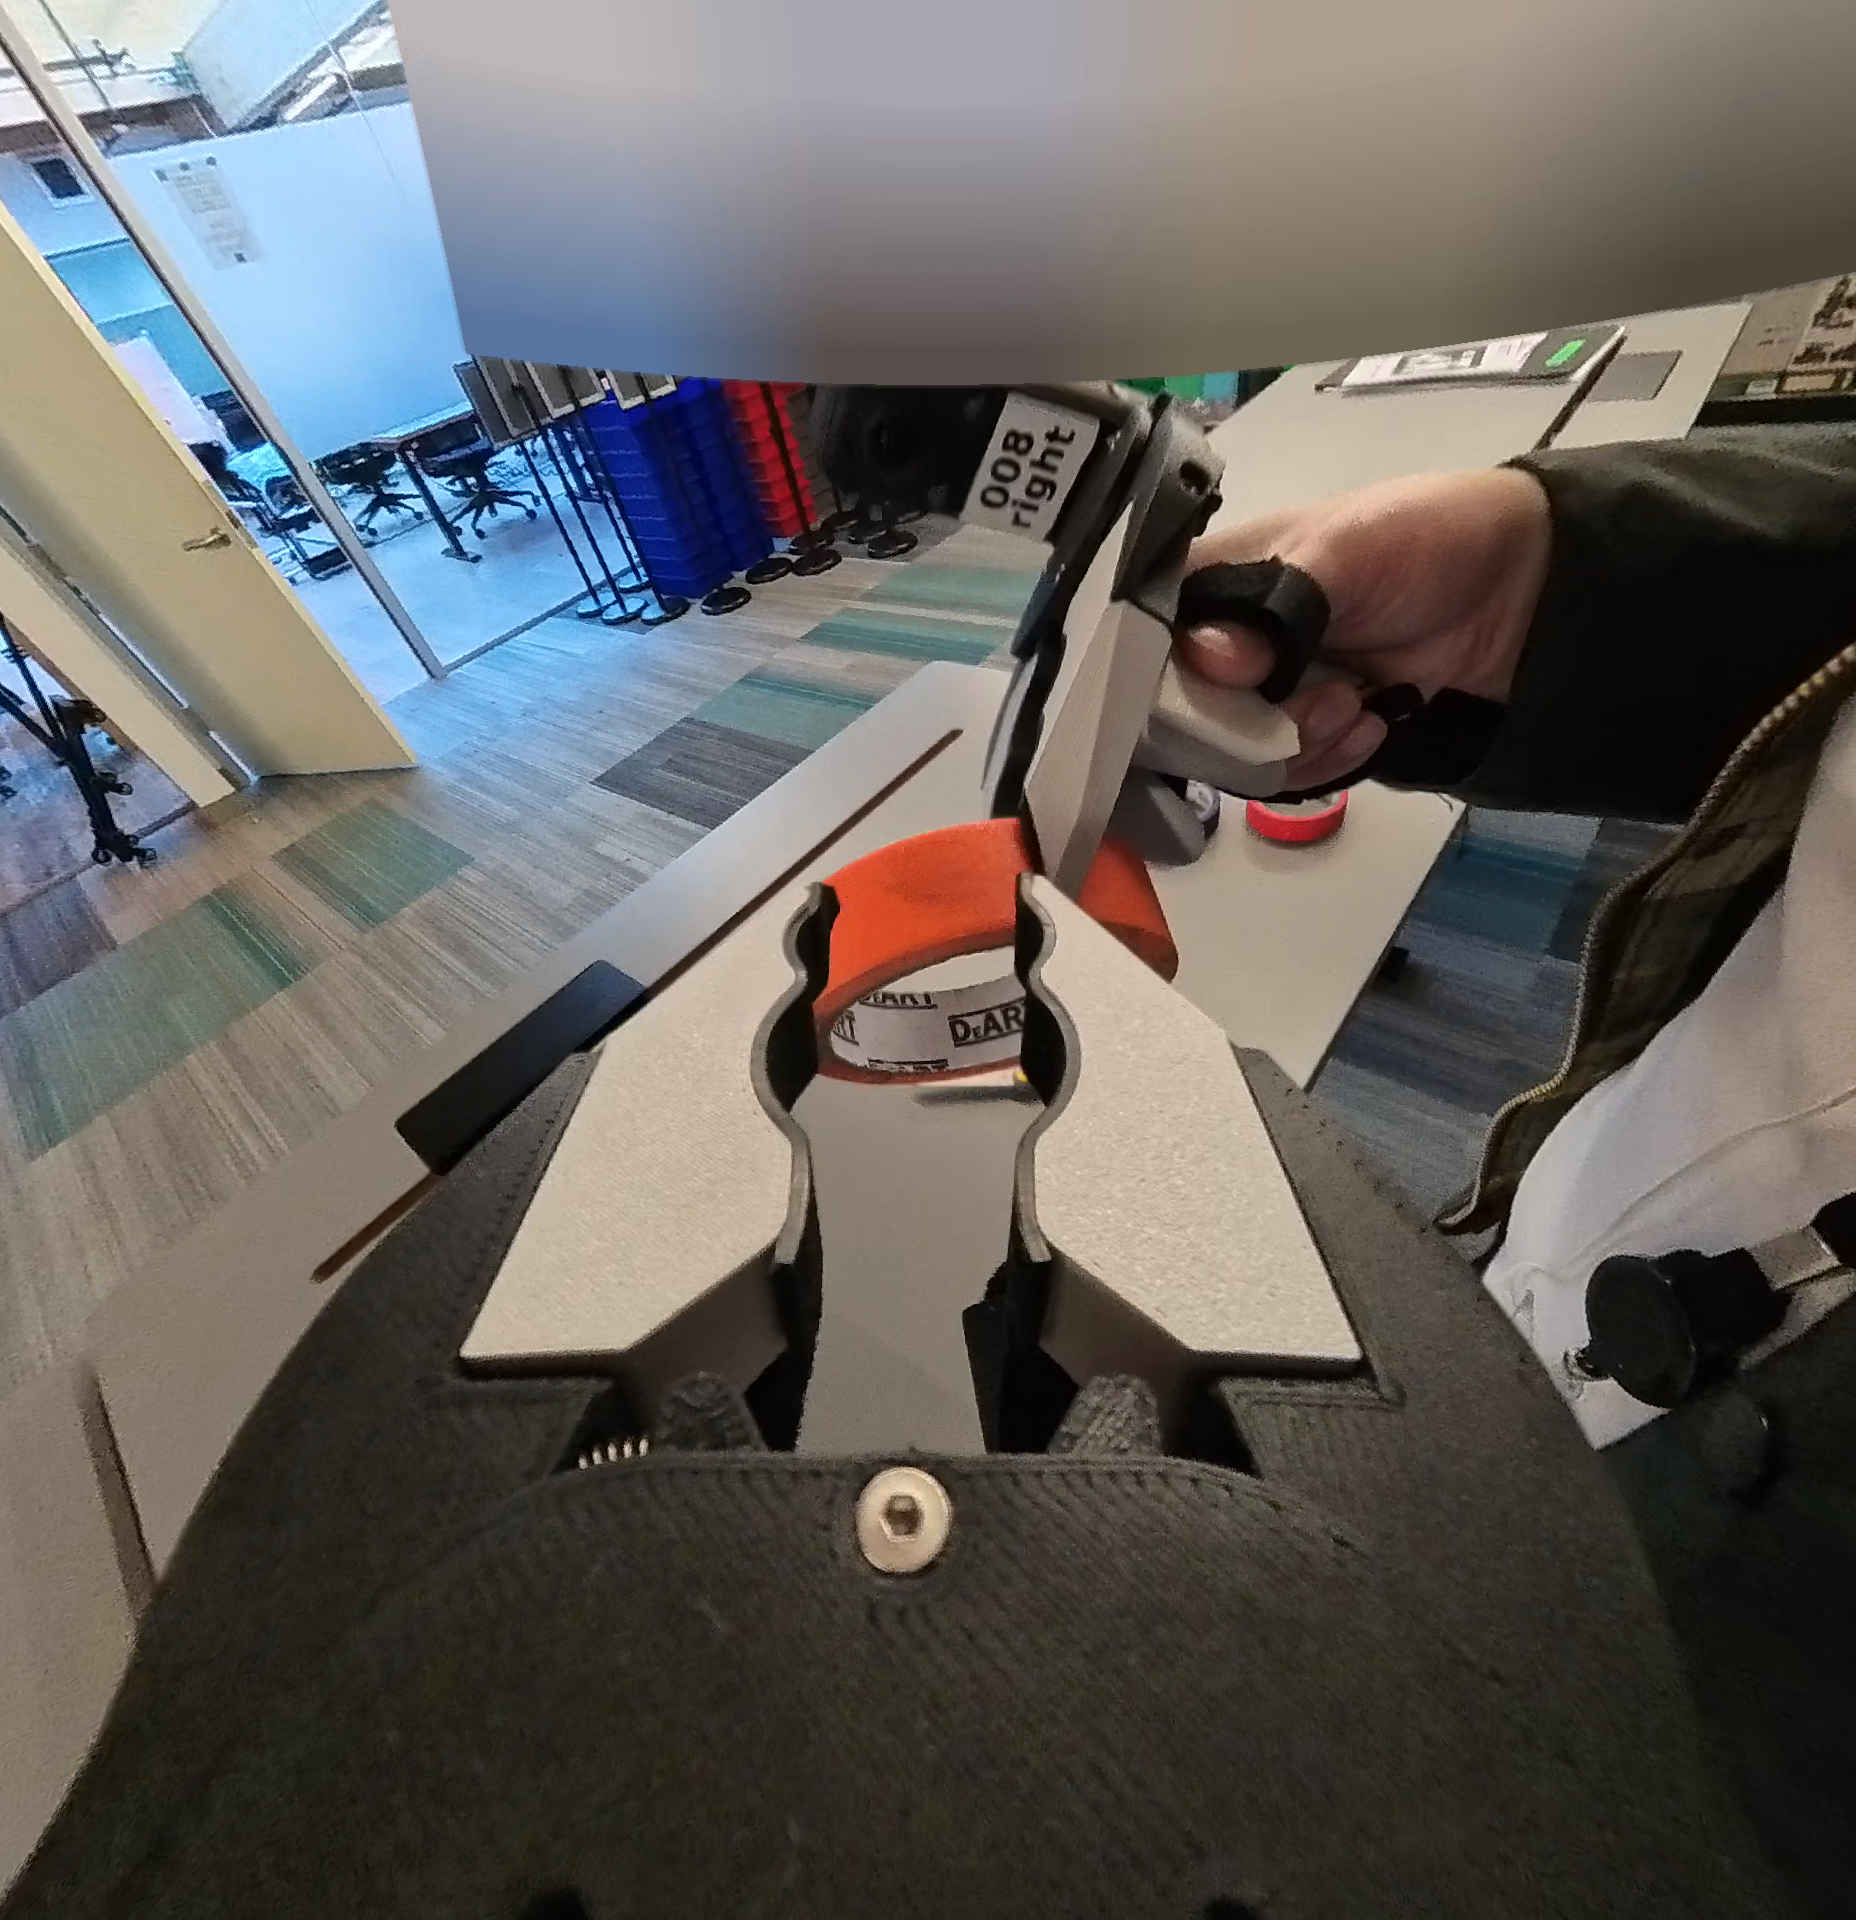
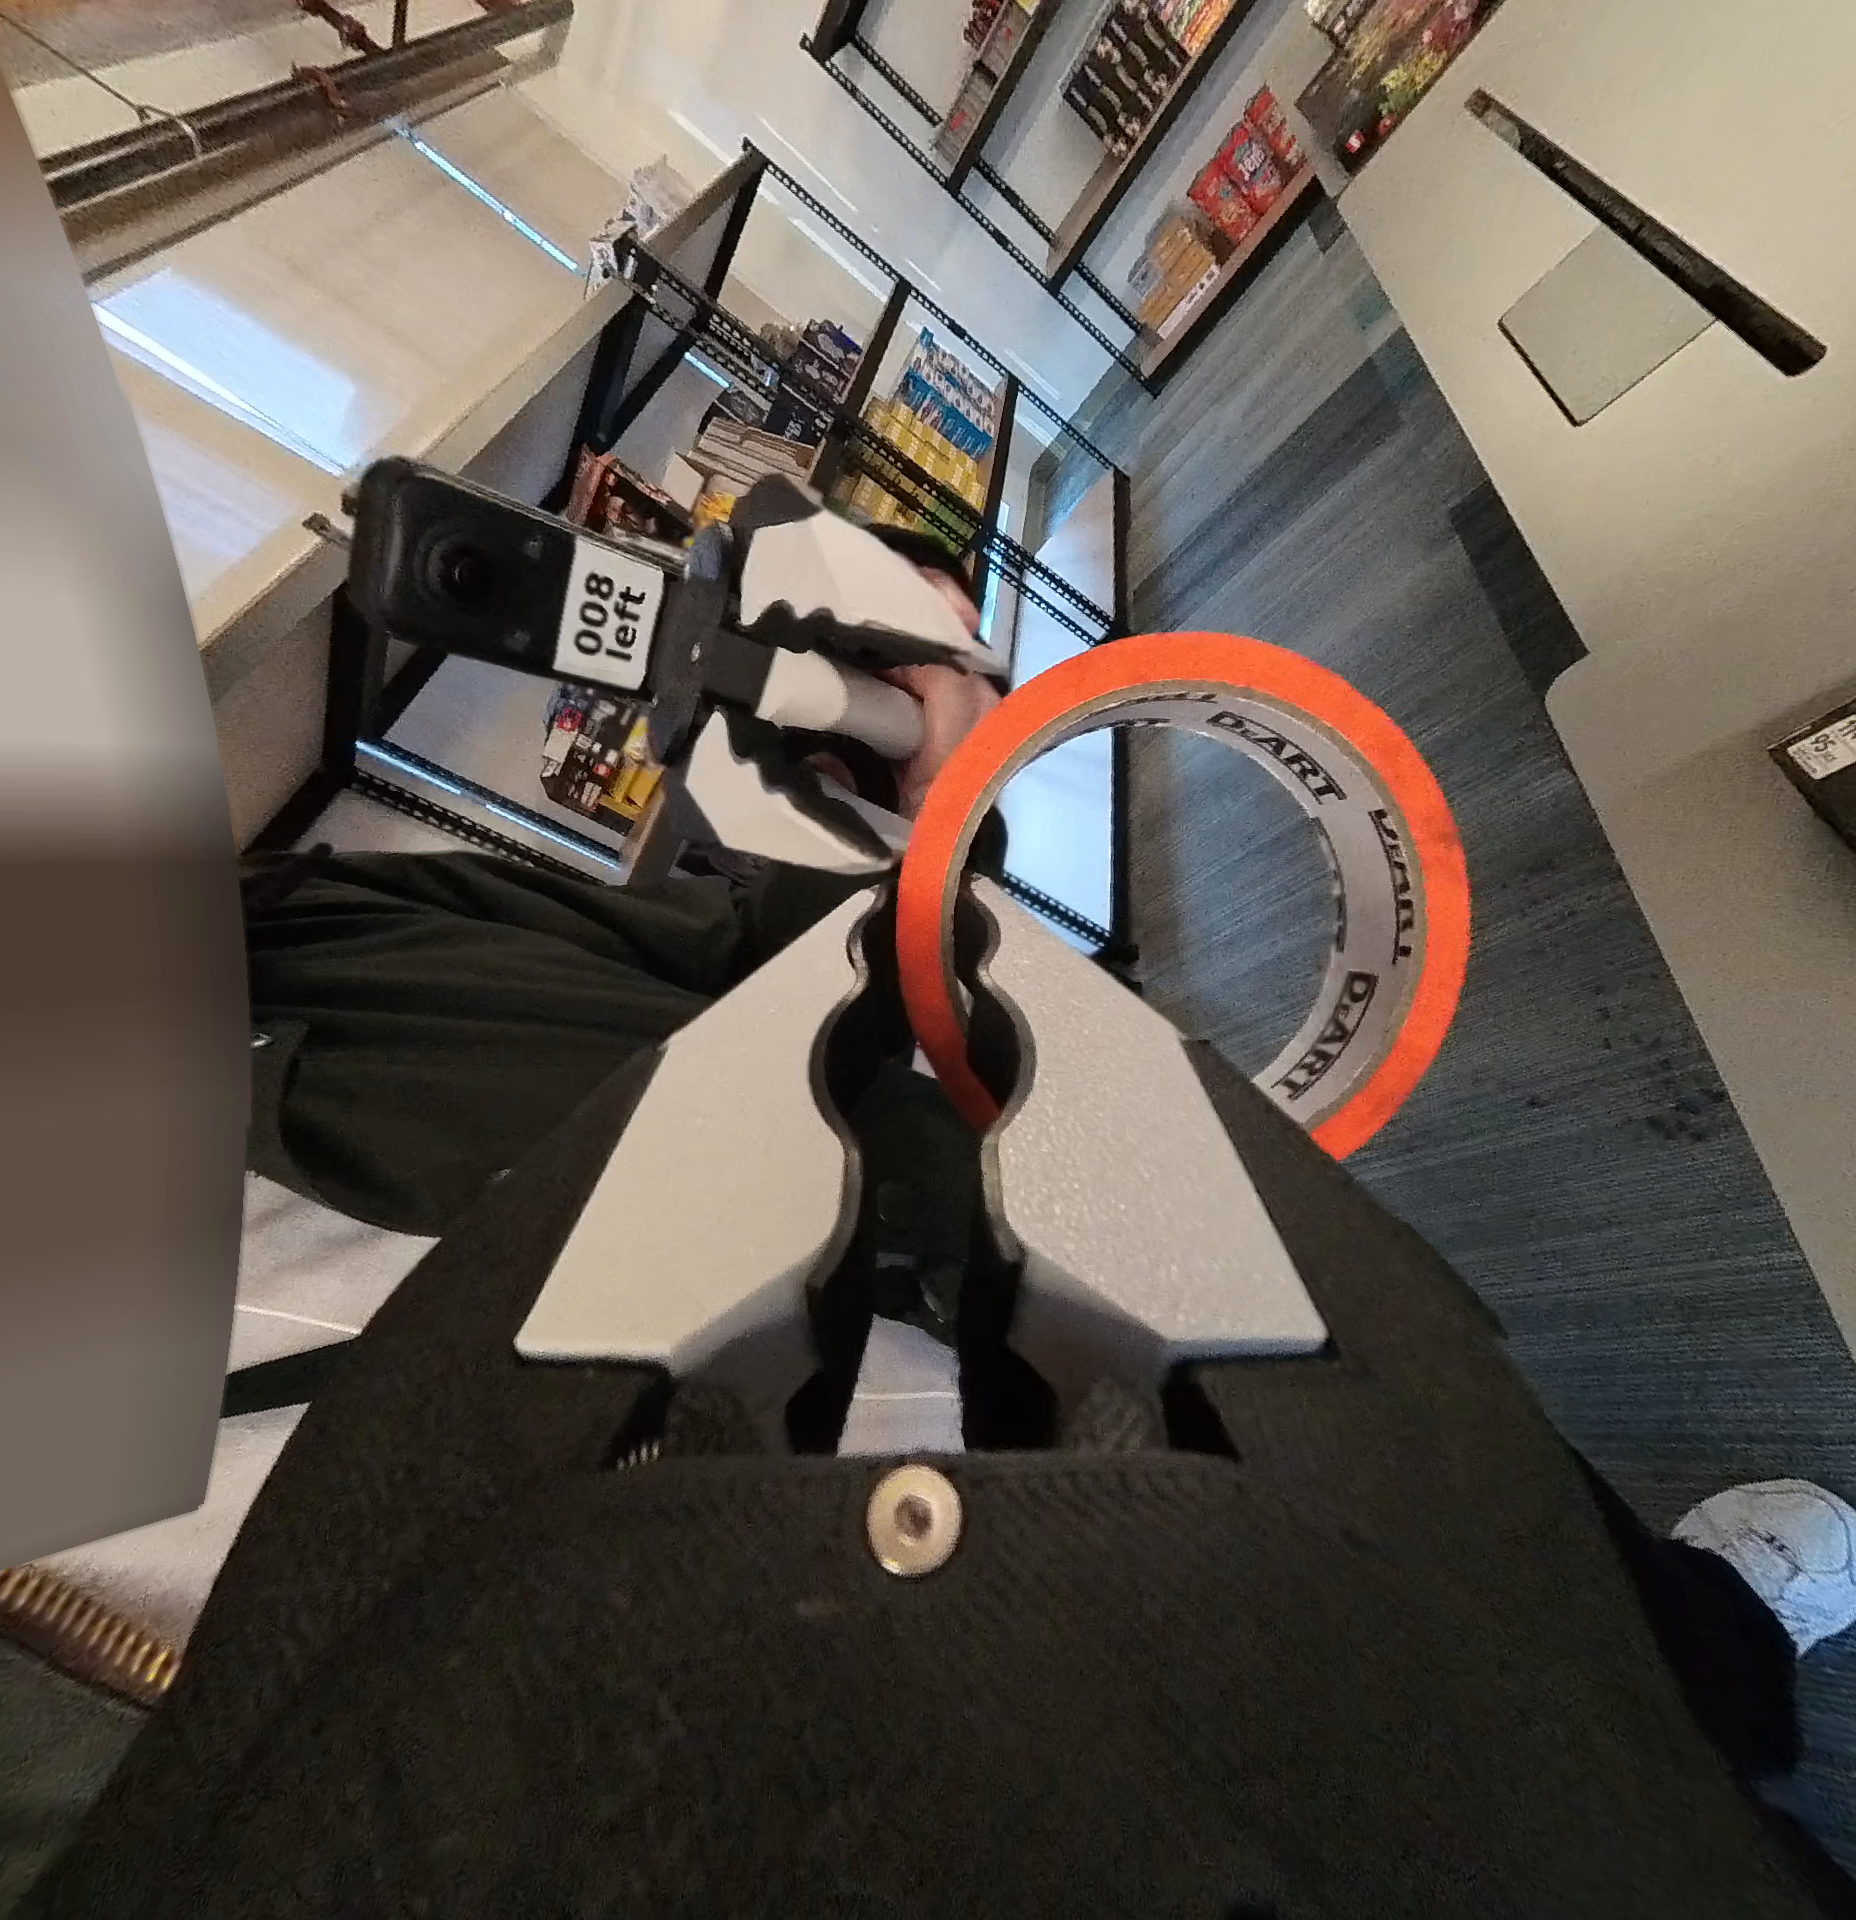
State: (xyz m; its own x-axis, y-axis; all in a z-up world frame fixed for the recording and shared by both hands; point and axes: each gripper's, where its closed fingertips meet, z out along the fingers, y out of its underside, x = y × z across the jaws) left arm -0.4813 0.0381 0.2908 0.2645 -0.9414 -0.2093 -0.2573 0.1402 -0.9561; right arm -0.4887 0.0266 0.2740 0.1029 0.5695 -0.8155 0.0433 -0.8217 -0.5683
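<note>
While the right gripper point(image 2: 929, 935) pinches an orange tape roll point(image 2: 1194, 883) on edge — hole sideways, left gripper point(image 1: 919, 914) fingers parted.

Orange tape roll point(image 2: 1423, 831), printed white core, clamped edge-on by right gripper point(image 2: 929, 920).

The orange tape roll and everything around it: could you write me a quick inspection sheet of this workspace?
Surface: grey table, mostly bare.
Main things: orange tape roll, held up off the table.
Clutter: small red tape roll farther back on the table.
Grippers: right hand-held gripper shut on the orange roll's rim; left hand-held gripper open, close in front of the roll.
Cables: nothing seen.
Surroundings: stocked shelves, blue bins, carpet-tile floor.
</note>
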